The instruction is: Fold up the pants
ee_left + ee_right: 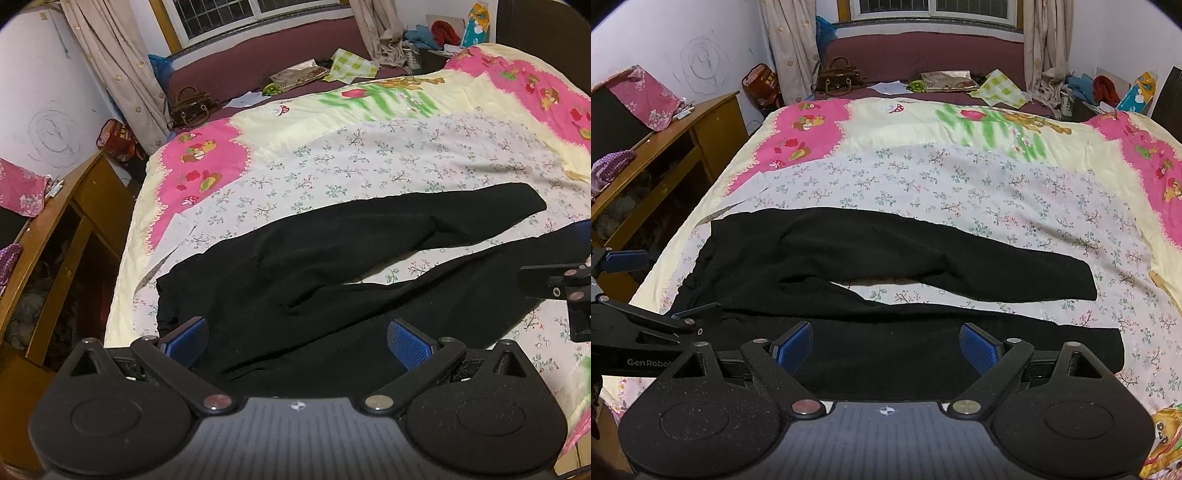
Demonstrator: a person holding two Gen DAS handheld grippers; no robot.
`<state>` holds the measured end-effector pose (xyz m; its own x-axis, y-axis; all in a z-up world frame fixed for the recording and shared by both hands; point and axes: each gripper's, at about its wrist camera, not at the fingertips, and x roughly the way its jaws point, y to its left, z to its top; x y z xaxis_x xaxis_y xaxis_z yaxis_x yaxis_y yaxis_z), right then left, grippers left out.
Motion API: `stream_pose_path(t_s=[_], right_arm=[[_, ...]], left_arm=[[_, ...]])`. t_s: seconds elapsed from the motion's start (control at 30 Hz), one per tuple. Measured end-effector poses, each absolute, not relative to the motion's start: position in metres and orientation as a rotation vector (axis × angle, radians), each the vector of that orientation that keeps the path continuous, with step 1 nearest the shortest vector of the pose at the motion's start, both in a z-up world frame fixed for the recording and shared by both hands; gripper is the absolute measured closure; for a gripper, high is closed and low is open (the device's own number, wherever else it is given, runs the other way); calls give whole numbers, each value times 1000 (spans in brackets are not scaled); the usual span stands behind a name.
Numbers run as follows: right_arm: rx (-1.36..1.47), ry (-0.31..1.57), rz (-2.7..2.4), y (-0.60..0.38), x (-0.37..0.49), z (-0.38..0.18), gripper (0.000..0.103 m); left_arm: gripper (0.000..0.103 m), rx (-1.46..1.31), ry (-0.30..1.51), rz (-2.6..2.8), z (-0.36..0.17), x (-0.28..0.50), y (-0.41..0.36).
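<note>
Both tongs — left gripper [297, 341] and right gripper [886, 349] — gape wide, holding nothing, poised over the near leg's edge. Black pants [886, 266] lie flat on the bed [960, 184], legs splayed — likely ready for the lengthwise fold.

Black fabric pants [849, 266] are laid flat on the flower-printed quilt [960, 177] covering the bed, waistband at left, the two legs spread rightward, one behind the other with a gap of quilt between. The left gripper [297, 341] is positioned over the waist end and the right gripper [886, 347] over the near leg, jaws spread apart. A wooden cabinet [683, 147] is placed left of the bed, and a brown leather handbag [838, 75] behind it, below the window.
</note>
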<state>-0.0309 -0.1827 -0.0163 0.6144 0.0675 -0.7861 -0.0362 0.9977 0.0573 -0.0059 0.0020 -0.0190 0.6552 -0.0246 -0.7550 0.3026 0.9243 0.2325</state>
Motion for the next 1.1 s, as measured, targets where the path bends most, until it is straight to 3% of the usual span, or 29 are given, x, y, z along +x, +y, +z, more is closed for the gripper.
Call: stream_pose_path(t_s=[0.63, 1.1], right_arm=[[-24, 973, 62, -183, -15, -28, 27], [-140, 1019, 227, -208, 80, -63, 27]], left_arm=[[0, 387, 895, -237, -45, 13, 3], [0, 460, 896, -292, -72, 99, -7]])
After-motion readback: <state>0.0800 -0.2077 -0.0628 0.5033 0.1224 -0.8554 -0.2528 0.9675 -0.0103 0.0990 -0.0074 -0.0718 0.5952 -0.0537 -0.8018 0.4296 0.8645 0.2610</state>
